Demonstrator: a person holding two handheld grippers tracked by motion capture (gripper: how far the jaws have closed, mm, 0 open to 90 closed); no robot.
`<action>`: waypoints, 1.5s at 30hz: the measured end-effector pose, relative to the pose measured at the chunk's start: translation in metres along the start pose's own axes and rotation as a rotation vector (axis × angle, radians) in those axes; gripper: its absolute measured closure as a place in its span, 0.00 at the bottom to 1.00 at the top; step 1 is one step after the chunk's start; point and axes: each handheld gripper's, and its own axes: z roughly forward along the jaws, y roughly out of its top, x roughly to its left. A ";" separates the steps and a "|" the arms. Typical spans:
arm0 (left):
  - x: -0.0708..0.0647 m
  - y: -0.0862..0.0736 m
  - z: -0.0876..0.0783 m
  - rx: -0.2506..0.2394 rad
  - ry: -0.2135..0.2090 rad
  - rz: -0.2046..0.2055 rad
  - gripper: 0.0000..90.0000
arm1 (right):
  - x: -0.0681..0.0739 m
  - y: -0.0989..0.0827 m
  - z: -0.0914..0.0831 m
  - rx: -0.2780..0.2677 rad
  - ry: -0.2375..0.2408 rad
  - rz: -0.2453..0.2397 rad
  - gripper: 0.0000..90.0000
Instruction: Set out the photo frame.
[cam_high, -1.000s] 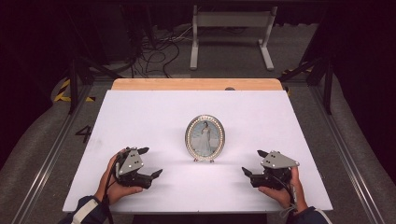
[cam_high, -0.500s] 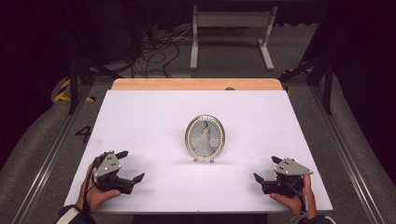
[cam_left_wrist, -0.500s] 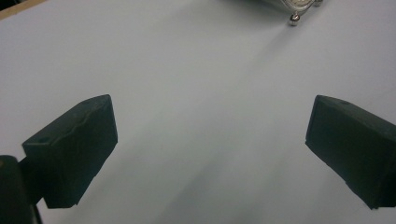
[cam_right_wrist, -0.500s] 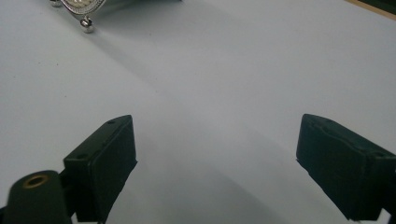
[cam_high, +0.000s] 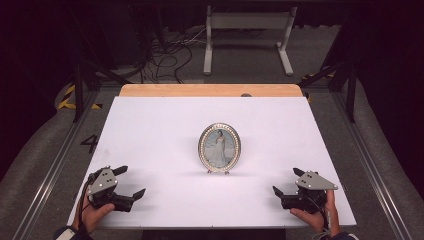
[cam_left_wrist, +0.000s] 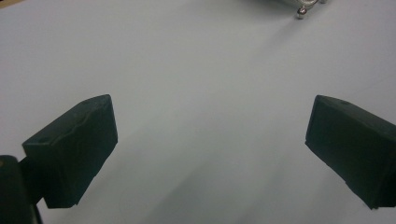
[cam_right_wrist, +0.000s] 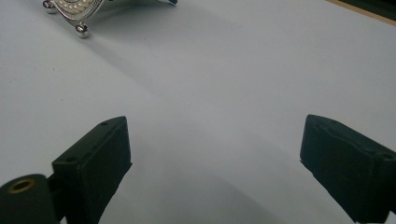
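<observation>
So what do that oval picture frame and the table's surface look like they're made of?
Oval picture frame: probably polished silver-toned metal, judging by its shiny ball feet, with a ring of pearl-like beads that could be plastic. Table surface: a matte white sheet with no glare, perhaps laminate or board, over a wooden top whose bare strip shows at the far edge.

Shiny silvery metal picture frame (cam_high: 219, 148) with pearly beading, on a smooth matt white table (cam_high: 150, 130) edged with wood.

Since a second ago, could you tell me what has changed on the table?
Both grippers drew outward, away from the picture frame: the left gripper toward the table's left corner, the right gripper toward its right corner, jaws opening, nothing between them. The frame stayed upright, untouched.
</observation>
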 end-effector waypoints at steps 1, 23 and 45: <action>0.000 0.000 0.000 0.000 0.000 0.000 0.03 | 0.000 0.000 0.000 0.000 0.000 0.000 0.10; 0.001 0.002 0.004 0.001 0.003 0.001 0.03 | -0.002 -0.002 0.001 -0.007 -0.028 0.016 0.11; 0.003 0.003 0.005 -0.002 0.001 0.004 0.03 | -0.003 -0.002 -0.001 -0.015 -0.041 0.015 0.11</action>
